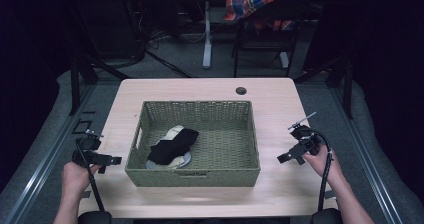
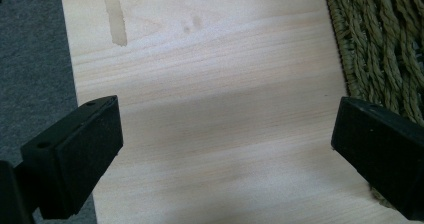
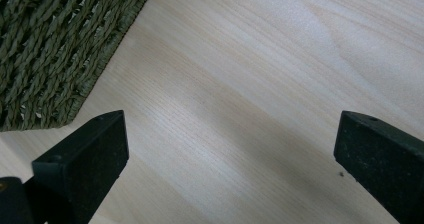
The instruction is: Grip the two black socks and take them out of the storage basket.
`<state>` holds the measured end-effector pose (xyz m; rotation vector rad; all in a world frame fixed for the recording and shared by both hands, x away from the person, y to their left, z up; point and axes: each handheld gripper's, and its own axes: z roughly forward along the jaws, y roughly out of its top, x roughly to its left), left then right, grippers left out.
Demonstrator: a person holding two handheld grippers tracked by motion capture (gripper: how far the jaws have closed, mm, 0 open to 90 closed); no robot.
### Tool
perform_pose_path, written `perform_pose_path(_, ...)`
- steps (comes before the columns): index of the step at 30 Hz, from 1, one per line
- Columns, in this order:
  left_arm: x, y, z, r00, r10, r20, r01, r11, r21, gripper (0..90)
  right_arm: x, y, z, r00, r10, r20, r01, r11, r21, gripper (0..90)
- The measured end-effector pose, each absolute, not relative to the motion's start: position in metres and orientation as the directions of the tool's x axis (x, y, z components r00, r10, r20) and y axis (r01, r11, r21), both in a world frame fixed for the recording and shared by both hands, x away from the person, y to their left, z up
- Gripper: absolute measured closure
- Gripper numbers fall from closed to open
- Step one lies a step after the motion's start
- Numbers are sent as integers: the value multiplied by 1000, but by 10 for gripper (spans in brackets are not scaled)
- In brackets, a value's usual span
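Table: a pale wooden table (image 1: pixel 280 109) with rounded corners stood in a dark room. It had a small round hole (image 1: pixel 241 90) near its far edge.

Basket: a green woven basket (image 1: pixel 200 109) shaped like a box sat in the middle of the table. Its woven wall showed at the right edge of the left gripper view (image 2: pixel 380 44) and at the top left corner of the right gripper view (image 3: pixel 55 44).

Things in the basket: a black sock (image 1: pixel 172 145) lay in the left part of the basket. It rested on top of a cream cloth piece (image 1: pixel 174 131) and a flat grey round thing (image 1: pixel 186 159). All three touched each other.

Left gripper: the black left gripper (image 1: pixel 111 160) was held over the table, just beside the left wall of the basket and apart from it. In the left gripper view its jaws stood spread wide, with bare wood between them. It held nothing.

Right gripper: the black right gripper (image 1: pixel 286 157) was held over the table to the right of the basket, near it and not touching. In the right gripper view its jaws also stood spread wide over bare wood. It held nothing.

Hands: the left hand (image 1: pixel 76 176) and the right hand (image 1: pixel 321 163) each held one gripper, and a black cable (image 1: pixel 326 176) hung from the right one.

Behind the table: a bright checked cloth (image 1: pixel 255 1) lay over a dark chair (image 1: pixel 262 39) on the grey floor (image 1: pixel 175 64).
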<state>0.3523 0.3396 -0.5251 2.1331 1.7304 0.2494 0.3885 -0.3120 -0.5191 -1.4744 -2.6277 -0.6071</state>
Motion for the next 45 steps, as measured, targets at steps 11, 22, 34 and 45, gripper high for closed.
perform_pose_path(11,351,341,-524,222,971,-94,903,-168,395,4,388,-309,-520,-533,814,233,833,455,316,13)
perform_pose_path(22,350,343,-513,180,977,-114,906,-120,407,5,389,-310,-518,-559,795,234,821,492,290,15)
perform_pose_path(34,335,323,-440,262,963,-58,828,-193,526,15,386,-311,-518,-533,810,245,833,451,321,19)
perform_pose_path(45,339,274,-395,410,912,-24,758,-326,565,3,385,-311,-518,-521,820,235,838,440,324,19)
